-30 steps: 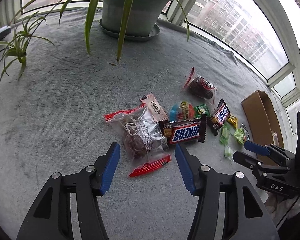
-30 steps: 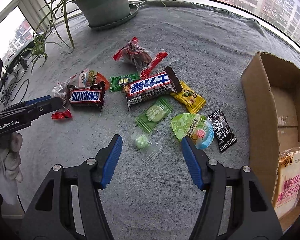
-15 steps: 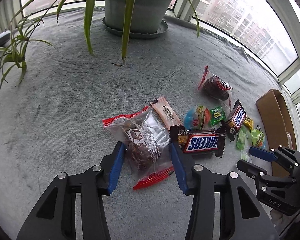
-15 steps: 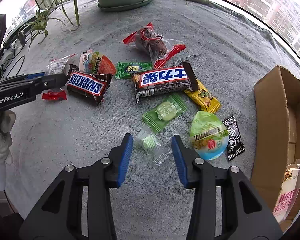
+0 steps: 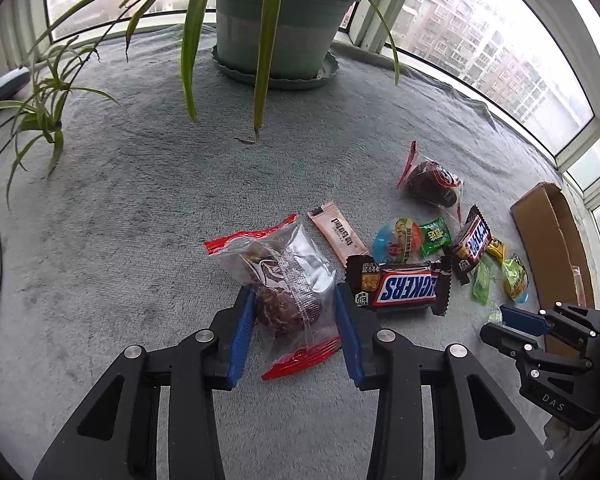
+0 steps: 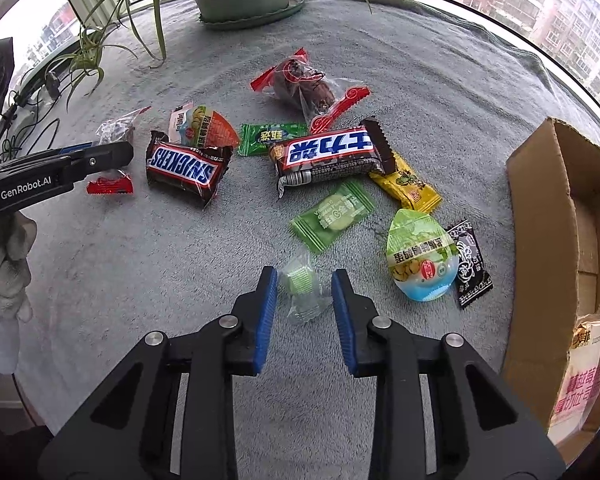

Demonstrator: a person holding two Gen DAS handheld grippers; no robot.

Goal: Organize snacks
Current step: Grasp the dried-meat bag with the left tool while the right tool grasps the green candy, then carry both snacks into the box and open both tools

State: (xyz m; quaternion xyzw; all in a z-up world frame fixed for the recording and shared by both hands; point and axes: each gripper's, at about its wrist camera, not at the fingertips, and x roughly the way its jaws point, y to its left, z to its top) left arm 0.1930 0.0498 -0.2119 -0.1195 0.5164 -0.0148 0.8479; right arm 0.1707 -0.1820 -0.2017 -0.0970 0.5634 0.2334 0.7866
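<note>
Both my grippers have just been closing, each around a snack. My left gripper (image 5: 296, 322) is bracketing the clear, red-ended pastry packet (image 5: 278, 286); the pads appear to be meeting the wrapper's sides, so I am judging it gripped, though lightly. My right gripper (image 6: 305, 300) is straddling the small clear-wrapped green candy (image 6: 300, 282), with a gap showing at the right pad: not yet gripped. Both snacks are lying on the grey tabletop (image 6: 140, 280). The cardboard box (image 6: 540, 216) is waiting at right.

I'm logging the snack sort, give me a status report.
Left hand-held gripper closing around clear date packet. Right hand-held gripper closing around small green candy. Snickers bar touches left's finger. Cardboard box open.
</note>
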